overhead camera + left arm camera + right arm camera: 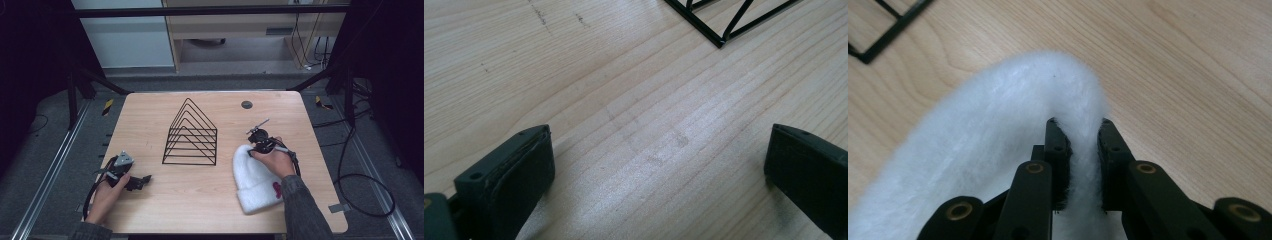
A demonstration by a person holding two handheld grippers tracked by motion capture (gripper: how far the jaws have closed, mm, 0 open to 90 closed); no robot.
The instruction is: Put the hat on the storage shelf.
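This looks like a lab or a recording bay in a workshop. A small wooden table (150,200) stands alone on grey carpet, flanked at 3 and 9 o'clock by metal floor rails (45,172). Black frame struts (97,80) slant down at 10 and 2 o'clock, and black-and-yellow hazard tape (107,106) marks the floor near them. Loose black cables (360,192) loop at 4 o'clock, with more hanging under a pale desk (235,22) at 12 o'clock.
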